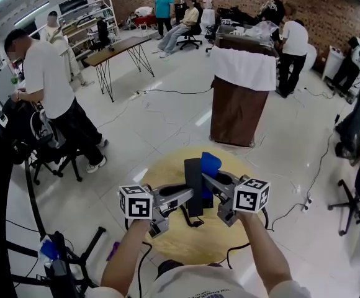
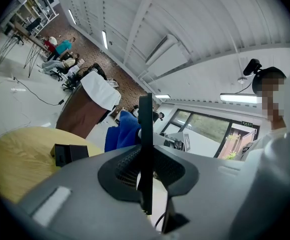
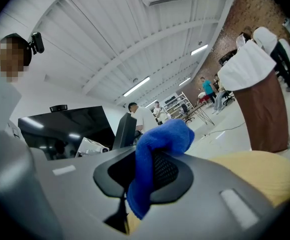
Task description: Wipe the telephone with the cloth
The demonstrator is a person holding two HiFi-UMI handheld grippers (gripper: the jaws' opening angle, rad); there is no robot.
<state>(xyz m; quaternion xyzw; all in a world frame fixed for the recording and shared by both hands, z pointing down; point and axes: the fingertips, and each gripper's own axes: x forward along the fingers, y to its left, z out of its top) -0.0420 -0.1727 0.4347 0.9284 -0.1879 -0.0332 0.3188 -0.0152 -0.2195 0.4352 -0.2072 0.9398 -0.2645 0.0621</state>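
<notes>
Over the round yellow table (image 1: 167, 241), my left gripper (image 1: 187, 198) is shut on a flat black telephone handset (image 1: 193, 182), holding it upright. In the left gripper view the handset (image 2: 145, 134) stands edge-on between the jaws of that gripper (image 2: 145, 176). My right gripper (image 1: 210, 185) is shut on a blue cloth (image 1: 210, 164), which lies against the handset's right side. In the right gripper view the cloth (image 3: 157, 144) bulges out of the gripper (image 3: 145, 179), with the handset (image 3: 124, 129) just beyond. A black cord (image 1: 193, 220) hangs from the handset.
A black box-shaped piece (image 2: 69, 154) sits on the table beside the handset. A brown lectern with a white cover (image 1: 239, 104) stands just past the table. A person (image 1: 53, 85) and chairs are at the left; cables cross the floor.
</notes>
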